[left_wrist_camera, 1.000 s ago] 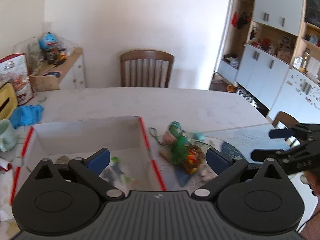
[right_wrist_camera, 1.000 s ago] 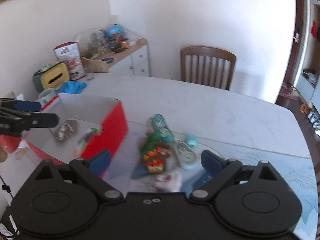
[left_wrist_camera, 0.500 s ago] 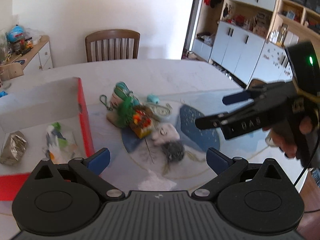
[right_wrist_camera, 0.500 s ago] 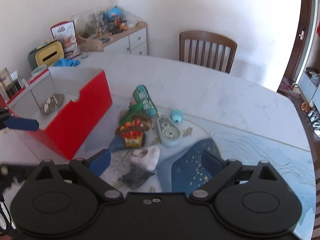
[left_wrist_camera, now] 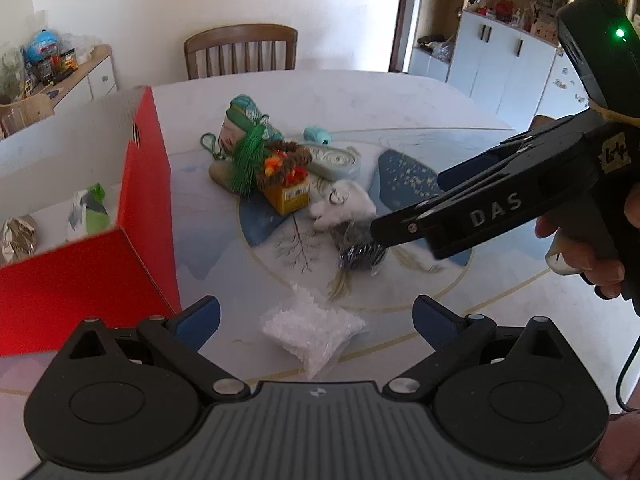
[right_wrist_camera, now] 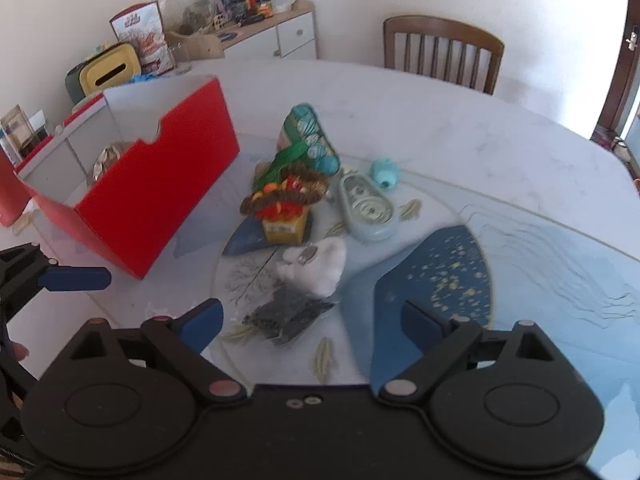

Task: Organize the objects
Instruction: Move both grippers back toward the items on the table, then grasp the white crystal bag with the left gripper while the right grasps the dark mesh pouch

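Observation:
A pile of small items lies on the table mat: a green tassel (left_wrist_camera: 248, 160), a yellow box (left_wrist_camera: 290, 196) with a brown wreath, a white plush (left_wrist_camera: 344, 204), a dark mesh bag (right_wrist_camera: 288, 314), a pale blue oval case (right_wrist_camera: 368, 208) and a clear bag of white beads (left_wrist_camera: 312, 332). My left gripper (left_wrist_camera: 316, 316) is open, low over the bead bag. My right gripper (right_wrist_camera: 312, 316) is open, with the dark bag just ahead between its fingers. From the left wrist the right gripper (left_wrist_camera: 410, 204) hangs over that bag. The red box (left_wrist_camera: 148, 200) stands left.
The red box (right_wrist_camera: 160, 196) holds a foil packet (left_wrist_camera: 16, 236) and a green-and-white wrapper (left_wrist_camera: 90, 210). A wooden chair (left_wrist_camera: 240, 52) stands at the far table edge. A sideboard with clutter (right_wrist_camera: 248, 20) is at back left, and cupboards (left_wrist_camera: 504, 60) at back right.
My left gripper has swung from above the red box to the right and down to the bead bag. My right gripper has dropped closer over the dark bag. Both stayed open.

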